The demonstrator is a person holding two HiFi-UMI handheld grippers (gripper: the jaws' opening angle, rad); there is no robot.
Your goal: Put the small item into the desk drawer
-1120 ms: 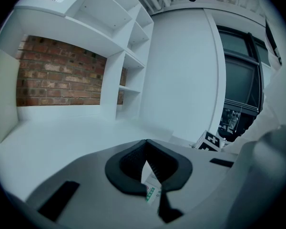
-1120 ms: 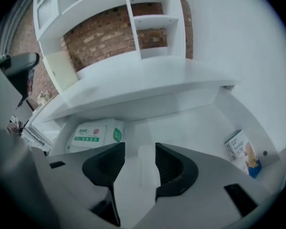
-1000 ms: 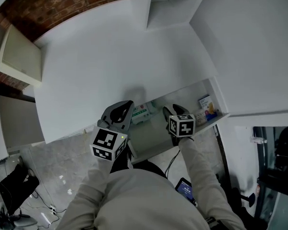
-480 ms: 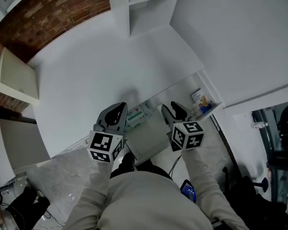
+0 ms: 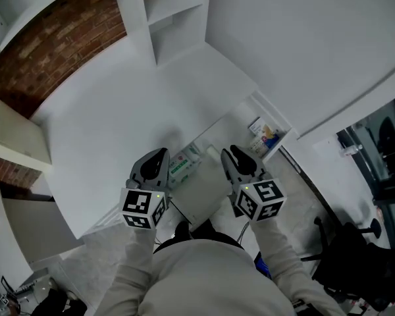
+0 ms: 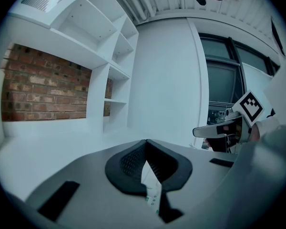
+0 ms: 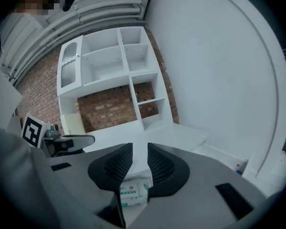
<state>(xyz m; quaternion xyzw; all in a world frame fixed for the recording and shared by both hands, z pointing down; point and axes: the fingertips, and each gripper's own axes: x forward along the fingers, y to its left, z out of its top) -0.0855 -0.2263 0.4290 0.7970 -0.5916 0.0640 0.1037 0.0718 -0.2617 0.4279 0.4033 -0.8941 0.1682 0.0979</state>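
The white desk's drawer [image 5: 207, 188] stands pulled out below the desk top. A white-and-green packet [image 5: 182, 164] lies at its left end, also seen under the jaws as the packet [image 7: 131, 193] and the packet [image 6: 152, 194]. Small colourful items [image 5: 262, 135] lie at the drawer's right end. My left gripper [image 5: 153, 165] hovers just left of the packet, and its jaws [image 6: 146, 149] meet at the tips with nothing held. My right gripper [image 5: 240, 163] hangs over the drawer's middle; its jaws [image 7: 139, 159] are closing, a narrow gap is left, and nothing is between them.
White shelves [image 5: 164, 18] stand at the back of the desk against a brick wall [image 5: 59, 38]. A beige cabinet [image 5: 20, 137] is at the left. A dark office chair [image 5: 355, 242] stands on the floor at the right, next to a white wall panel [image 5: 303, 45].
The head view has swung, so the desk and drawer sit differently in frame. Both grippers stay over the open drawer; the right one has drawn back a little toward the body.
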